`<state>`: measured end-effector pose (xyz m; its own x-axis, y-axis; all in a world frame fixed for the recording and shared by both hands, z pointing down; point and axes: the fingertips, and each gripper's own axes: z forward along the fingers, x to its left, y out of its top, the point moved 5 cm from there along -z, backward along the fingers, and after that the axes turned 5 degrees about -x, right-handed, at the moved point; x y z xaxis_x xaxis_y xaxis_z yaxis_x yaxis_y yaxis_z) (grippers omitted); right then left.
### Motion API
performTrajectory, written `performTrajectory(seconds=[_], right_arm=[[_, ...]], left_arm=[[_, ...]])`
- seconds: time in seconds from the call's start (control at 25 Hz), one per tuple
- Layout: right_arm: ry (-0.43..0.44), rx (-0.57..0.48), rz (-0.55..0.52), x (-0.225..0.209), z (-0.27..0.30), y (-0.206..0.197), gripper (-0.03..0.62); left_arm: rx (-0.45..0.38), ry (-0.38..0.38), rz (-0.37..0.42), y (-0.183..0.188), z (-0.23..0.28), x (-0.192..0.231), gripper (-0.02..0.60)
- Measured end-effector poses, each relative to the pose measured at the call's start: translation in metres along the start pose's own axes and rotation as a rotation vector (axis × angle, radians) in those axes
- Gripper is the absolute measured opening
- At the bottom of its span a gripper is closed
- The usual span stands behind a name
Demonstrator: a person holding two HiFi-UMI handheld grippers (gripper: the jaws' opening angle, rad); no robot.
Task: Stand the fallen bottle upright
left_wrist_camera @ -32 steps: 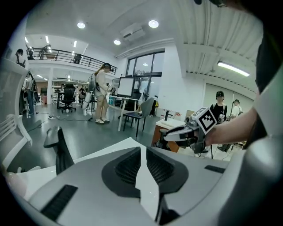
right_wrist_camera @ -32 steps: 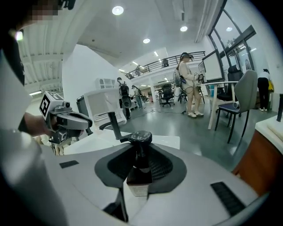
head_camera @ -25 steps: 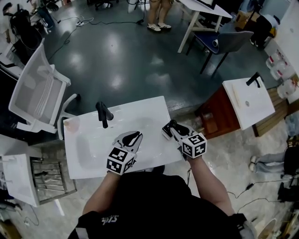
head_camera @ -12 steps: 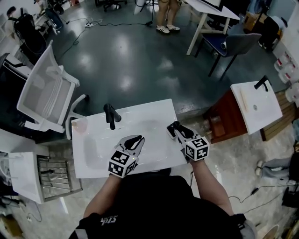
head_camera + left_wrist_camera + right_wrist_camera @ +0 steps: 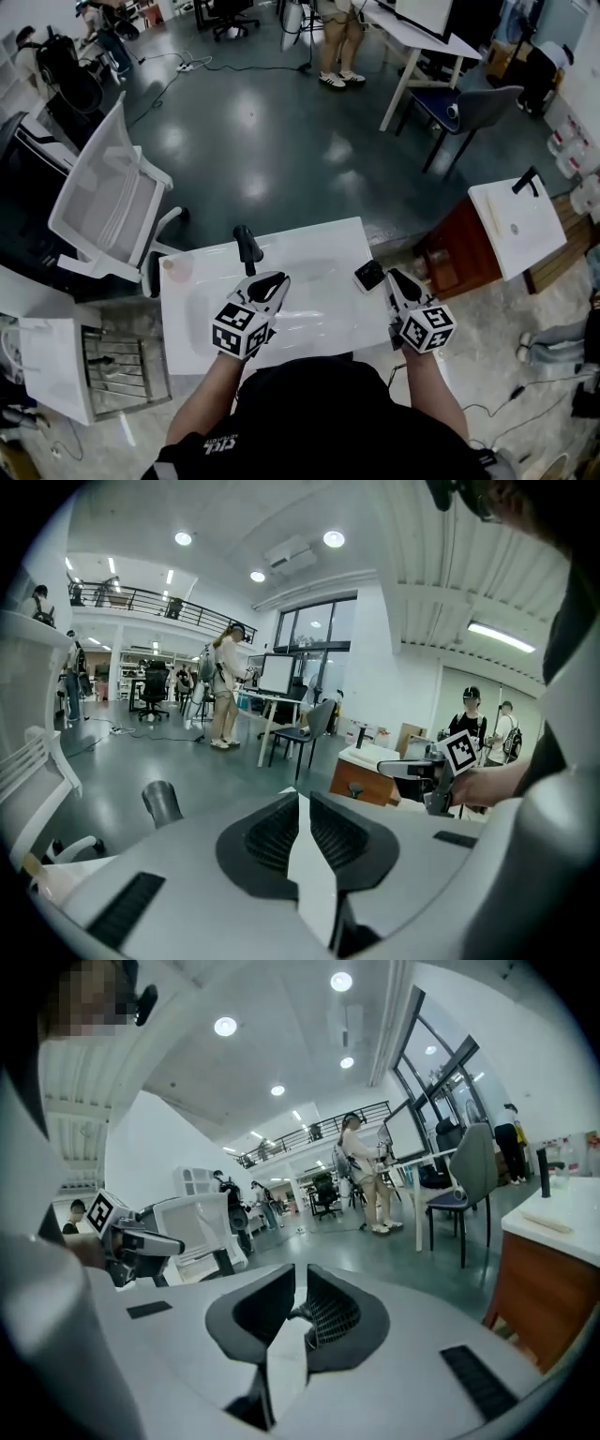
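No bottle shows in any view. In the head view my left gripper (image 5: 273,282) hovers over the white sink top (image 5: 309,314), just in front of the black faucet (image 5: 246,249). Its jaws look together with nothing between them (image 5: 300,799). My right gripper (image 5: 371,276) hangs at the sink top's right edge. Its jaws are closing to a narrow gap and nothing is between them (image 5: 300,1283). Each gripper shows in the other's view: the right gripper (image 5: 422,772) and the left gripper (image 5: 141,1241). A small pale pinkish round thing (image 5: 176,269) sits on the sink top's left rim.
A white mesh chair (image 5: 108,211) stands at the left, a wire rack (image 5: 117,361) at the lower left. A second sink top on a brown cabinet (image 5: 516,225) is at the right. A grey chair (image 5: 473,103), a white table and standing people are farther off.
The right gripper has moved right, from over the basin to the sink top's right edge, and risen. The left gripper has shifted a little toward the faucet. The head view has tilted.
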<state>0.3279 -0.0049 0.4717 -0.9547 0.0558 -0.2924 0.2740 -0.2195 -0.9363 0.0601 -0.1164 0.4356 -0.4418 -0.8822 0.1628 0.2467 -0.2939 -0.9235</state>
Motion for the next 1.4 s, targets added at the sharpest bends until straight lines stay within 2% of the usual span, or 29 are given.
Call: performTrajectory(seconds=[0.2, 0.4, 0.56, 0.76, 0.96, 1.4], right_arm=[[0.085, -0.096, -0.094, 0.064, 0.022, 0.060, 0.031], [0.234, -0.181, -0.081, 0.129, 0.060, 0.103, 0.014], [0.235, -0.194, -0.153, 0.171, 0.080, 0.111, 0.012], [0.332, -0.168, -0.231, 0.218, 0.091, 0.102, 0.011], [0.360, -0.127, -0.236, 0.226, 0.096, 0.086, 0.011], [0.303, -0.135, -0.221, 0.205, 0.088, 0.087, 0.011]], left_arm=[[-0.056, -0.007, 0.064, 0.038, -0.022, 0.033, 0.048], [-0.139, 0.035, 0.065, 0.071, -0.050, 0.064, 0.044], [-0.193, 0.117, 0.091, 0.079, -0.073, 0.081, 0.043], [-0.262, 0.215, 0.090, 0.080, -0.096, 0.098, 0.041], [-0.261, 0.226, 0.068, 0.073, -0.102, 0.103, 0.040], [-0.248, 0.240, 0.031, 0.062, -0.104, 0.107, 0.037]])
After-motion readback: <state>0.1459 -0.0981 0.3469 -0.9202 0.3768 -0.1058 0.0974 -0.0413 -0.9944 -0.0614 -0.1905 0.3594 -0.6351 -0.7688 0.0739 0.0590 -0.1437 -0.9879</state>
